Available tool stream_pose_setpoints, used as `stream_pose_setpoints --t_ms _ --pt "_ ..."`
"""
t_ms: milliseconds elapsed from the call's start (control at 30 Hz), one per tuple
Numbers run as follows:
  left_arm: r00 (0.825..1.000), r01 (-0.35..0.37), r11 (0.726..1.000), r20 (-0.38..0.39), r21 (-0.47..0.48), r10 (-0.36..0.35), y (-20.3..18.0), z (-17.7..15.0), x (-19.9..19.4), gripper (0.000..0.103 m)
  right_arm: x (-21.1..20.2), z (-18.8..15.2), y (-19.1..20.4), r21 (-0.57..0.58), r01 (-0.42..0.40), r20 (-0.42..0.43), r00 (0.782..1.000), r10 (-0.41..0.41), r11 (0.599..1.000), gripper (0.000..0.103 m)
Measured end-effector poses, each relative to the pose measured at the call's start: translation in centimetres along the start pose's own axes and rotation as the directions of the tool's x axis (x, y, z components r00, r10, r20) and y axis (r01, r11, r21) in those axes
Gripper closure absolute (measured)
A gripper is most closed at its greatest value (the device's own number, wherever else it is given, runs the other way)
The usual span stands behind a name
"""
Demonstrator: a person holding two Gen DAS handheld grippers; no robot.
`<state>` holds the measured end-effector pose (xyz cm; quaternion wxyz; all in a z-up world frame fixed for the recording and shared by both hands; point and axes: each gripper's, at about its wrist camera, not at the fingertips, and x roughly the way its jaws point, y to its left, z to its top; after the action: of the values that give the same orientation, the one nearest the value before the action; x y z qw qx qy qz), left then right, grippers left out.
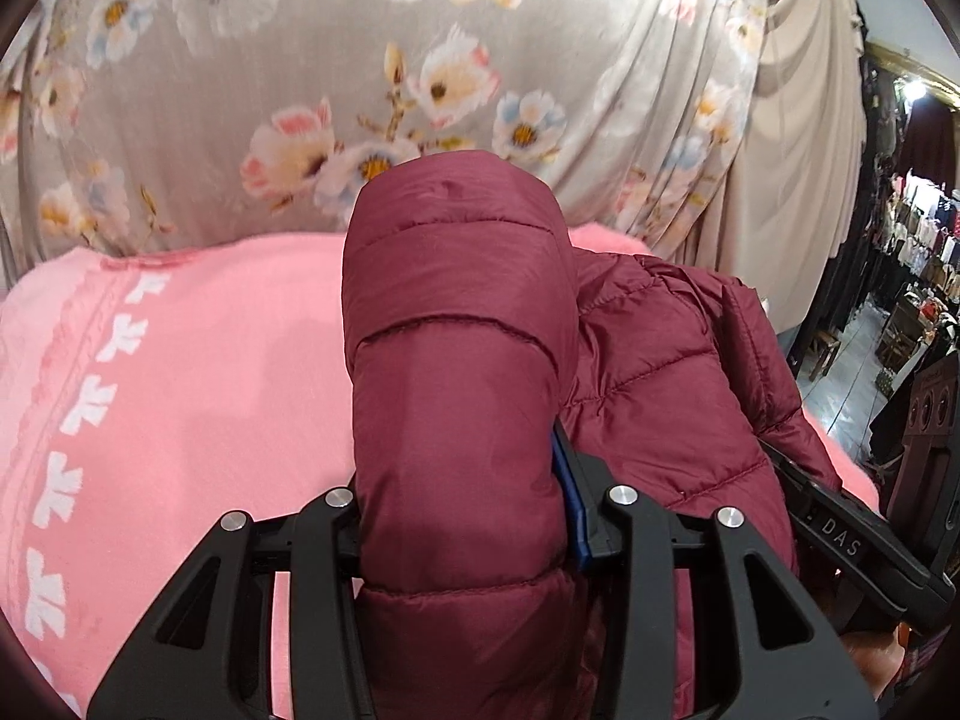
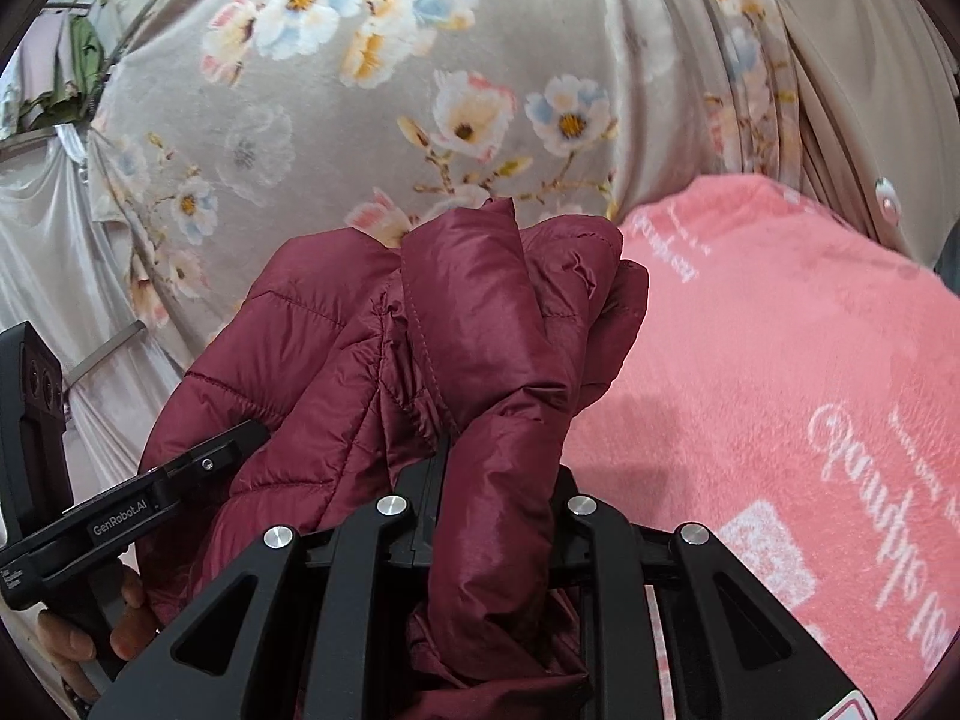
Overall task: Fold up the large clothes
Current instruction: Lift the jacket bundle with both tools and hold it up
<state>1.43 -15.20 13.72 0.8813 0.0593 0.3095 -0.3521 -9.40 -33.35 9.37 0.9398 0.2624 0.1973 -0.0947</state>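
A maroon quilted puffer jacket (image 1: 456,360) lies bunched on a pink blanket (image 1: 180,372). My left gripper (image 1: 465,516) is shut on a thick padded fold of the jacket that bulges up between its fingers and hides the fingertips. In the right wrist view the same jacket (image 2: 432,336) is gathered in folds, and my right gripper (image 2: 486,498) is shut on a fold of it. The right gripper also shows in the left wrist view (image 1: 840,516) at the jacket's right side, and the left gripper shows in the right wrist view (image 2: 144,492) at the jacket's left.
The pink blanket (image 2: 780,360) with white print covers the work surface. A grey floral curtain (image 1: 360,60) hangs close behind it. A beige cloth (image 1: 804,150) and racks of clothes (image 1: 918,240) stand at the far right.
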Motion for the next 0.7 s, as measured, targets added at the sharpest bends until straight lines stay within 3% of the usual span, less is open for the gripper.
stream_pose_setpoints --t_ms 267,500,700 --pt "0.988 0.036 0.999 0.152 0.033 -0.04 0.8 1.5 -5.9 0.063 -4.2 1.8 4.2 -0.084 -0.039 0.126 0.991 0.05 0.996 0.084" --pt "0.954 0.022 0.998 0.298 0.066 -0.041 3.0 3.5 -10.5 0.063 -5.6 4.4 9.5 -0.191 -0.095 0.212 0.968 0.135 0.977 0.084" --pt "0.913 -0.025 0.996 0.408 0.081 -0.01 6.3 5.8 -14.1 0.063 -5.1 6.5 14.3 -0.273 -0.151 0.256 0.94 0.223 0.95 0.084"
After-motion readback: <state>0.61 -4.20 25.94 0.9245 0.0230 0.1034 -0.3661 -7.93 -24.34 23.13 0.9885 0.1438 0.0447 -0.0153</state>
